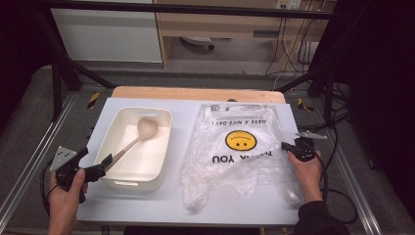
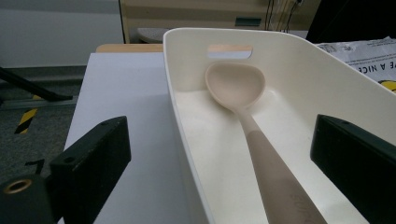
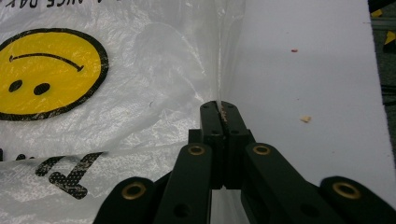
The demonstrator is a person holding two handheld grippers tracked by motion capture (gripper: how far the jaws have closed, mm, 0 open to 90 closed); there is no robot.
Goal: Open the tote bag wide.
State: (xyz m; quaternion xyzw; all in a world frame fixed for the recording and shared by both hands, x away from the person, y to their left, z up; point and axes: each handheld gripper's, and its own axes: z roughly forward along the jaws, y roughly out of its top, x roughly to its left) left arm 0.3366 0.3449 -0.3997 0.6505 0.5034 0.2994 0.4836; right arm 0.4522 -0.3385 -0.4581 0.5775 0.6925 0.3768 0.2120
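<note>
Clear plastic bag has its edge pinched tight in the right gripper, maybe to lift it open. Wide apart, the left gripper sits around the spoon handle in the cream bin, ready to grab.

Each gripper is showing a matte black, two-jaw construction. The left gripper is carrying a grey three-cornered plate drilled with small dark holes, and its jaws are ending in thick rectangular blocks, with a brass-ringed hole at the linkage. The right gripper is showing flat black link arms, each fitted with brass-ringed pivots and dark screws. Black cables are trailing from both units. A dark sleeve is covering the right forearm.
</note>
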